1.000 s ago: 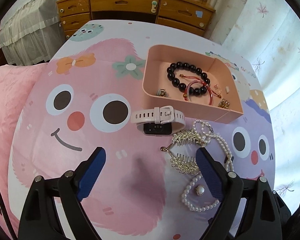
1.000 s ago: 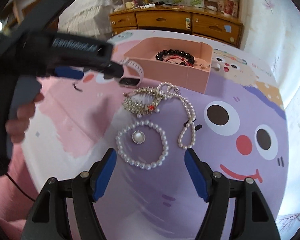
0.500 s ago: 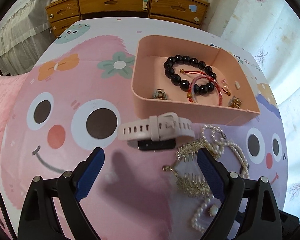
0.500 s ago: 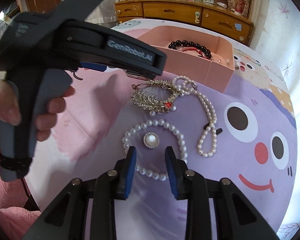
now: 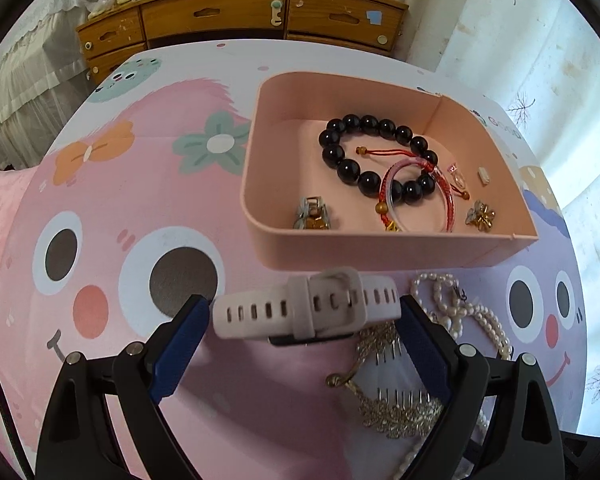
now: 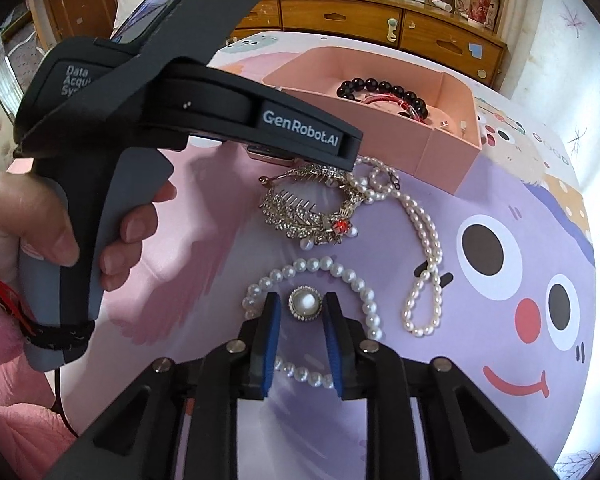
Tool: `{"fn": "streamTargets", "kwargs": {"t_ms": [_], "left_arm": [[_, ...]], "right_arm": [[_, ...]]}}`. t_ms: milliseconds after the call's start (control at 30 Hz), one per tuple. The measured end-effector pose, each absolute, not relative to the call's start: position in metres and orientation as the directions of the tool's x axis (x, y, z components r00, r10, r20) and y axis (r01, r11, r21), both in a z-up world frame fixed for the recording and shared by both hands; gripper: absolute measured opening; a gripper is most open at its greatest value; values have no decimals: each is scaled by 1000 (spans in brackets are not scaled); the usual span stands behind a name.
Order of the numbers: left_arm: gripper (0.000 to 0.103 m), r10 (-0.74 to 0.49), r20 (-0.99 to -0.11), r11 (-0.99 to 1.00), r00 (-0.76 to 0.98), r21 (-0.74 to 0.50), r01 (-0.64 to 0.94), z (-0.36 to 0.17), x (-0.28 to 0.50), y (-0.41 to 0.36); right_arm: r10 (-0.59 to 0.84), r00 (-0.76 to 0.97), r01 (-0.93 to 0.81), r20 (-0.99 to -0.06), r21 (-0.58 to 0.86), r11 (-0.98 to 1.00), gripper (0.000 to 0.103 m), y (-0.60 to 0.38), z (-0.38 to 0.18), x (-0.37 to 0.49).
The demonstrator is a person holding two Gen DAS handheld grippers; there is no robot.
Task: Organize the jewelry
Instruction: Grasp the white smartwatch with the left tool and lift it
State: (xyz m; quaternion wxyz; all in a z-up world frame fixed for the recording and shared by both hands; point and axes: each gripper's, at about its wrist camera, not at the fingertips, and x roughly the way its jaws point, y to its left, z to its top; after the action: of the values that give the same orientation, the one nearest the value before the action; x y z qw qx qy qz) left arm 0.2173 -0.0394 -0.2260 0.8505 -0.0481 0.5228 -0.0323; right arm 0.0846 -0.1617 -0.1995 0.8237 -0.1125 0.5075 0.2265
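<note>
The left gripper is standing wide open around the watch, which is lying on its side just in front of the tray. The pads are sitting at the two ends of the white strap loop without pressing on it; nothing is held. In my judgement the step in hand is the pickup of the watch, and the clean way is to close evenly across the strap so neither pad rides over the buckle, then lift straight up before swinging over the tray wall. The strap looks soft and may squash or twist under the pads, so a light closure should serve.

The right gripper has just been closing; its jaws are standing narrow on either side of the brooch, a round pearl set in a sparkling rim. Whether the pads are touching it cannot be told. The brooch is lying inside the ring of the pearl bracelet, in front of the tray and well clear of it. A careless closure would catch the bracelet beads beneath the fingers.

Also outside the tray, close to its front wall: a gold comb and a tangled pearl necklace. Inside the tray are lying a black bead bracelet, a red bangle and several small pieces.
</note>
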Motion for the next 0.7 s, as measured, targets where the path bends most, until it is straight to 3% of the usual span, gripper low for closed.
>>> {"fn": "streamTargets", "kwargs": {"t_ms": [100,267,400,700], "left_arm": [[91,-113,-877,992,467,-123,9,-225,216,-39],[69,-124,-867,991,483,-134,14,-222,215,-35],[60,-126,-864,991,487,-133,20,-221,214,-34],[57,-115,-837,992,535,-120,26,-202,201,-32]], "right_arm": [[261,382,-485,-887,48,873,17,-161,-200,88],[257,381,-481,-888,46,875,17,-160,-200,90],[270,378,-468,-886,69,881,14,-161,-198,92],[284,378,-463,-881,85,882,14,-163,-199,92]]}}
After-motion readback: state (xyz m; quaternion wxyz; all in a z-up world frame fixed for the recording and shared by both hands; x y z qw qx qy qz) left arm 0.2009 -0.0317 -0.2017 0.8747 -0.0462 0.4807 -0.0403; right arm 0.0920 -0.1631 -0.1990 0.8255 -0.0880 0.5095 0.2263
